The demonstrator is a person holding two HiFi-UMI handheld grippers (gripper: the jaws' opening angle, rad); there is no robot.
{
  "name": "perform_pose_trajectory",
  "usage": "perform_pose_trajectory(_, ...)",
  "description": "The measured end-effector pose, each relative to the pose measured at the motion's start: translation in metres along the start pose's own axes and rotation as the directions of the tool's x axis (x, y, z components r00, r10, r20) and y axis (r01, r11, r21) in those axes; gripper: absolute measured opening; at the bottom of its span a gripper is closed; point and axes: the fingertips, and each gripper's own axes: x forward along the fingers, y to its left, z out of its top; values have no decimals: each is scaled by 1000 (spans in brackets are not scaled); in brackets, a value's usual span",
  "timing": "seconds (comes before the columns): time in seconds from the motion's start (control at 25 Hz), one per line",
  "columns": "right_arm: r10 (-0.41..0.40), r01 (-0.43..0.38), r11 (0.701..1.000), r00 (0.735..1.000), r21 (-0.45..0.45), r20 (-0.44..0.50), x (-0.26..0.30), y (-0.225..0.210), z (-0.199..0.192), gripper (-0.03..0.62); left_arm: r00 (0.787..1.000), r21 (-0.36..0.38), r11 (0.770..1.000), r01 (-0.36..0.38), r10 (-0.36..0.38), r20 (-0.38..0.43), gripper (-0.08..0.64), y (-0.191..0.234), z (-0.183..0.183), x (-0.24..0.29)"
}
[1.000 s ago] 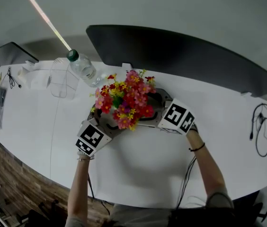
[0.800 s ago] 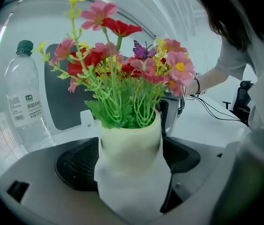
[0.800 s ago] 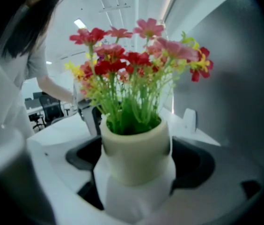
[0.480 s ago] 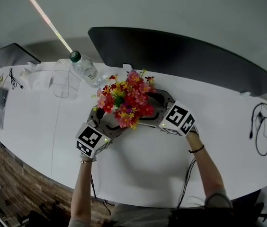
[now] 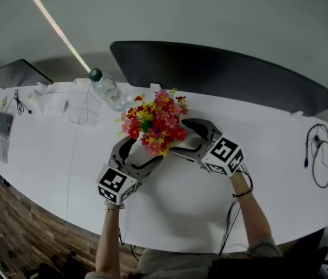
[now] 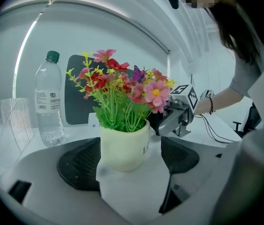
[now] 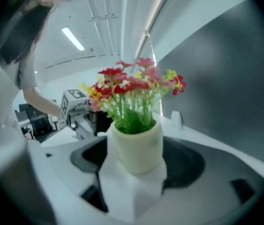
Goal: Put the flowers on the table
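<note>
The white table (image 5: 170, 208) bears the left gripper (image 5: 145, 150) and right gripper (image 5: 188, 138), which flank the flowers (image 5: 155, 124) near the middle of its far edge. Both grippers' jaws stand wide around the cream pot (image 6: 122, 146) without pressing it, and the right's have just been closing slightly. The pot stands upright on the table, with a water bottle (image 5: 107, 89) near it along the far edge.
</note>
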Motion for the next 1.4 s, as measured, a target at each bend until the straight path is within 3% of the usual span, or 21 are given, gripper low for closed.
perform_pose_trajectory(0.08,-13,13,1000,1000,-2,6,-4,6,0,325,1000,-10,1000,-12,12,5,408,-6,0,-4)
perform_pose_trajectory(0.52,-21,21,1000,999,9,40,-20,34,8,261,999,-64,997,-34,36,25,316,-34,1,-23)
perform_pose_trajectory(1.04,-18,16,1000,994,19,110,-40,84,31,82,998,-53,998,-23,26,60,218,-75,24,-45)
perform_pose_trajectory(1.4,-23,18,999,984,29,177,-57,116,47,49,996,-26,1000,-16,18,82,139,-104,38,-61)
